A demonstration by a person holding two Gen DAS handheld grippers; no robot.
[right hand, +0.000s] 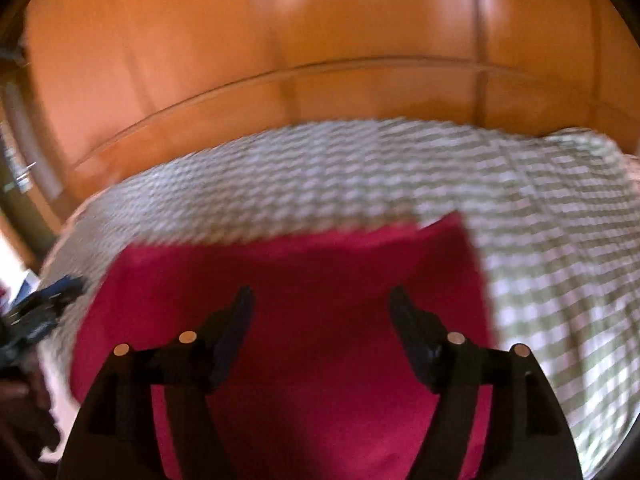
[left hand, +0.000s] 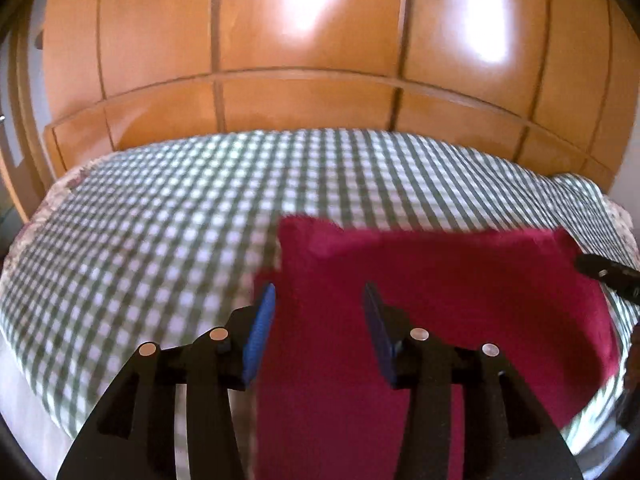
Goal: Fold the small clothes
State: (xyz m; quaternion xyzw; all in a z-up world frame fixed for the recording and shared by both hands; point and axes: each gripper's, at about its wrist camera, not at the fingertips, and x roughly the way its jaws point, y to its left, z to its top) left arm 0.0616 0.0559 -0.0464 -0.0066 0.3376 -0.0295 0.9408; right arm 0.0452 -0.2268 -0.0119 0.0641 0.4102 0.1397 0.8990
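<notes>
left wrist view: crimson garment (left hand: 420,280) lies flat on the green-and-white gingham bedspread (left hand: 160,220), long axis running left to right, soft matte fabric.
left gripper (left hand: 320,320): blue-padded fingers apart above the cloth's left edge, gripping nothing.
right wrist view: right gripper (right hand: 320,320) has dark fingers spread wide over the garment, empty.
backdrop: glossy orange wooden wardrobe (right hand: 280,40).

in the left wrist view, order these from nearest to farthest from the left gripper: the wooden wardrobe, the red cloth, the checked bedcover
From the left gripper:
1. red cloth, directly below and ahead of its open jaws.
2. checked bedcover, spread beyond and to the left.
3. wooden wardrobe, behind the bed.
</notes>
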